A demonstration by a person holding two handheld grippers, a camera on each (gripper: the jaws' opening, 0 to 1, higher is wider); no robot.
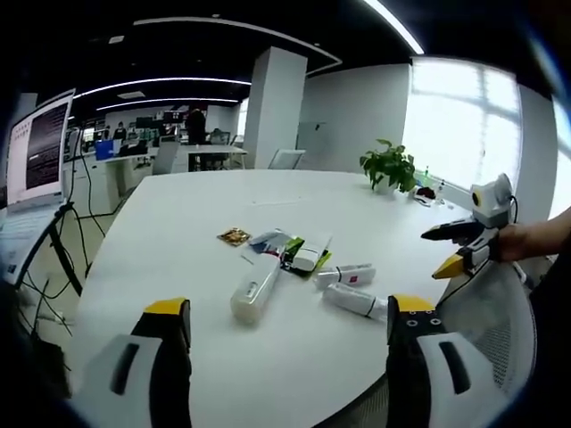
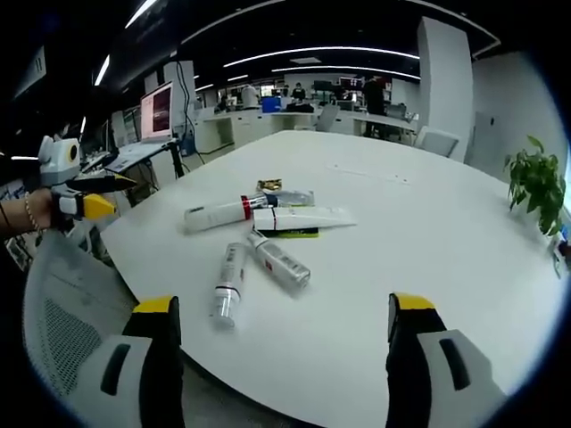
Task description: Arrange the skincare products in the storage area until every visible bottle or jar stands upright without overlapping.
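While both grippers hang back from the white table (image 1: pixel 268 357), every skincare product lies flat on it in one loose cluster, none upright; taking the potted plant (image 1: pixel 390 166) at the table's far edge as the landmark, the cluster sits well apart from it, nearer the person's side. In the left gripper view the left gripper (image 1: pixel 290 330) has its jaws spread wide with nothing between them; beyond them a large white bottle (image 1: pixel 254 290) lies on its side, farthest of the cluster from the plant; two small white tubes (image 1: pixel 344 275) (image 1: pixel 355 301) lie just beside it, on the plant's side; a white tube (image 1: pixel 311 253) rests across a green packet (image 1: pixel 294 250); a small gold sachet (image 1: pixel 234 236) lies near them. The right gripper (image 1: pixel 457 248) enters from the right of this view, held in a hand (image 1: pixel 526 241) over a mesh chair back (image 1: pixel 495 330), jaws parted and empty. In the right gripper view the right gripper (image 2: pixel 284 334) likewise stands wide open and empty; the left gripper (image 2: pixel 94 194) shows at the left, its jaws apart.
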